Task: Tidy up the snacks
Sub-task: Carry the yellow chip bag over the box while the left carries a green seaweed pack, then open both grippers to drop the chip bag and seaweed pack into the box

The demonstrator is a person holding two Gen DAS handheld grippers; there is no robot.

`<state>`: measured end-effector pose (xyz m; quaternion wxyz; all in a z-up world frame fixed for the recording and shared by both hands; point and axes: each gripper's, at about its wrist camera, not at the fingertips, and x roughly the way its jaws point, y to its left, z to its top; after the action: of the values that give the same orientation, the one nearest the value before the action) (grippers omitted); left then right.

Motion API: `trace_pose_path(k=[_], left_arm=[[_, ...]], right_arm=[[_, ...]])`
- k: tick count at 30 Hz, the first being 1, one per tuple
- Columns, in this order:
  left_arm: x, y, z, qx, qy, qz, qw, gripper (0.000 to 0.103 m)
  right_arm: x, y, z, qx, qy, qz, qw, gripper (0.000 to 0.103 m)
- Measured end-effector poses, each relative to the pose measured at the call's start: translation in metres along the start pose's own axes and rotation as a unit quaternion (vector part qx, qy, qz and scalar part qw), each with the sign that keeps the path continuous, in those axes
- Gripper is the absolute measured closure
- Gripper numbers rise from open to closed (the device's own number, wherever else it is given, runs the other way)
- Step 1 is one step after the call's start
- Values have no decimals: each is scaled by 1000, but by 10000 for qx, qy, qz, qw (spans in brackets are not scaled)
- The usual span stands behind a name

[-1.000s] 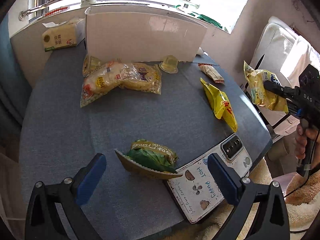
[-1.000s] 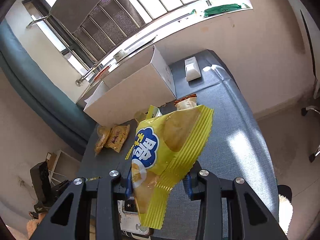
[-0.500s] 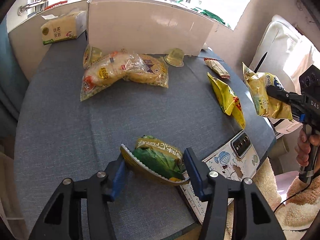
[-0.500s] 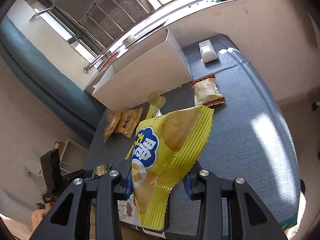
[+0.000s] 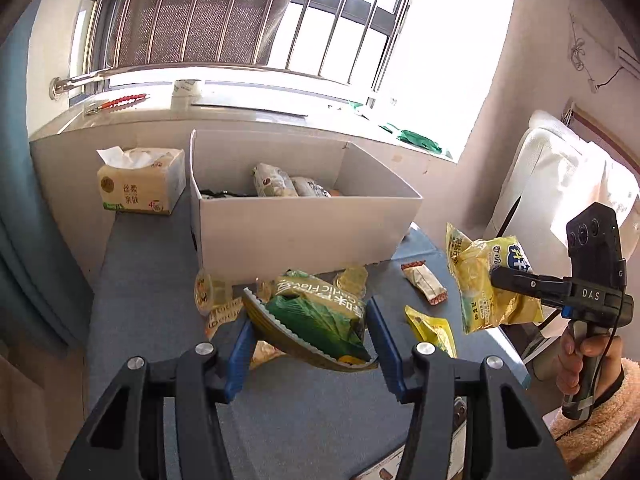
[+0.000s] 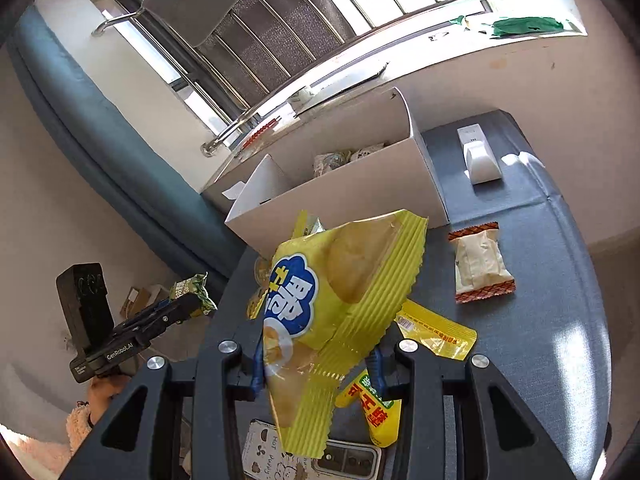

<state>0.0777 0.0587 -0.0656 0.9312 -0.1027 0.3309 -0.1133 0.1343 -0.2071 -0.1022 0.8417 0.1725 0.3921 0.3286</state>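
My left gripper pinched a crinkly green snack bag with a serrated seam between its blue pads, clear of the grey woven tabletop. My right gripper pinched a glossy yellow chip bag, ribbed along its sealed edges, above the table. A second earlier the left jaws had stood wide with the green bag lying flat beside the phone; since then they had closed on it and lifted it, and the white cardboard box now showed its open top with wrapped snacks inside. The yellow bag had stayed clamped throughout. The green bag read "Garlic Flavor", the tissue pack carried Chinese characters, the phone case read "Hot", and the right gripper's body was marked "DAS".
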Motion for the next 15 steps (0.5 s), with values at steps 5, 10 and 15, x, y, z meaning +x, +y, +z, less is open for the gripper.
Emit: trace_pose_path(k=[5, 10, 15], left_arm=[[19, 8, 64, 230, -428, 132, 9987, 45], [57, 30, 122, 119, -573, 380, 9976, 45], [106, 54, 154, -30, -381, 623, 9973, 42]], right_arm=[[20, 20, 61, -249, -203, 170, 9993, 61], [60, 14, 126, -72, -223, -58, 9997, 61], [100, 6, 162, -95, -3, -331, 9994, 59]])
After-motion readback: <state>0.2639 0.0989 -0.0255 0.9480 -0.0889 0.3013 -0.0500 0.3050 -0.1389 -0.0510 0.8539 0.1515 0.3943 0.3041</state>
